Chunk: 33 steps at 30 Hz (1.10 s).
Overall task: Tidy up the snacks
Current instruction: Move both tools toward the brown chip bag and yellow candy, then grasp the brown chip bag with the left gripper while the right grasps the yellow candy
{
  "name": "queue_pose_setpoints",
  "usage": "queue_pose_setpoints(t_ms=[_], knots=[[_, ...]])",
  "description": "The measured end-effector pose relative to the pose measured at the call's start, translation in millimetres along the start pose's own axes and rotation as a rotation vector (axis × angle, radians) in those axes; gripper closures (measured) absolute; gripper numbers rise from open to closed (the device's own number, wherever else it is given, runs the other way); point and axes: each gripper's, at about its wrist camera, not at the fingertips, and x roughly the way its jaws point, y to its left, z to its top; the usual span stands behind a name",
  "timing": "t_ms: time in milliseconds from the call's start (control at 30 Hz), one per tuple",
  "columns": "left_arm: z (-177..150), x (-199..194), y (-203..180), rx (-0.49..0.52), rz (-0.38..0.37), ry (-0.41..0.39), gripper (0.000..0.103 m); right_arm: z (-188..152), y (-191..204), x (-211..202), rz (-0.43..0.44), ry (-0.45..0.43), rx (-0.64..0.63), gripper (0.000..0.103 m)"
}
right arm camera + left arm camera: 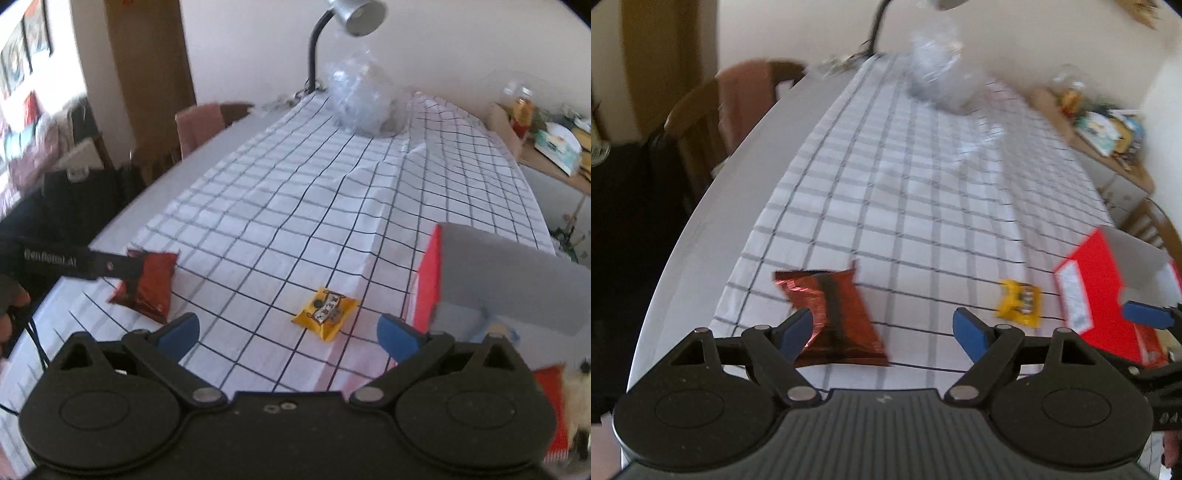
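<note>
A dark red foil snack packet (pixel 834 317) lies on the checked tablecloth (pixel 905 192), partly between the fingers of my open left gripper (pixel 886 332). A small yellow snack packet (pixel 1019 302) lies to its right, beside a red box (pixel 1108 295) with an open grey flap. In the right wrist view my open right gripper (pixel 288 336) hovers just in front of the yellow packet (pixel 325 308). The red box (pixel 428 280) stands at the right, the red packet (pixel 147 284) at the left under the left gripper's arm (pixel 74 262).
A crumpled clear plastic bag (pixel 362 99) and a desk lamp (pixel 354 18) stand at the table's far end. A wooden chair (pixel 713 118) stands at the left. A cluttered shelf (pixel 546 140) is at the right. A blue fingertip of the right gripper (pixel 1145 314) shows by the box.
</note>
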Motion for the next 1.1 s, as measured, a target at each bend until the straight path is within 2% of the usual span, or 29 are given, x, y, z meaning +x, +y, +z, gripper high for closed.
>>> queue_pose_setpoints(t_ms=[133, 400, 533, 633, 733, 867, 967, 1100], knots=[[5, 26, 23, -0.082, 0.023, 0.057, 0.02, 8, 7, 35, -0.012, 0.08, -0.121, 0.001], [13, 60, 27, -0.126, 0.061, 0.113, 0.02, 26, 1, 94, -0.017, 0.252, -0.25, 0.011], [16, 77, 32, -0.154, 0.098, 0.156, 0.02, 34, 0, 112, -0.013, 0.326, -0.338, 0.014], [17, 88, 35, -0.175, 0.097, 0.197, 0.02, 39, 2, 122, -0.009, 0.373, -0.396, 0.014], [18, 92, 34, -0.169, 0.101, 0.201, 0.02, 42, 3, 131, -0.003, 0.402, -0.441, 0.016], [18, 96, 33, -0.157, 0.116, 0.203, 0.02, 43, 2, 143, -0.01, 0.45, -0.463, 0.017], [19, 98, 32, -0.155, 0.122, 0.199, 0.02, 44, -3, 147, 0.012, 0.464, -0.429, 0.022], [18, 99, 30, -0.141, 0.127, 0.191, 0.022, 45, -7, 145, 0.045, 0.469, -0.376, 0.038]])
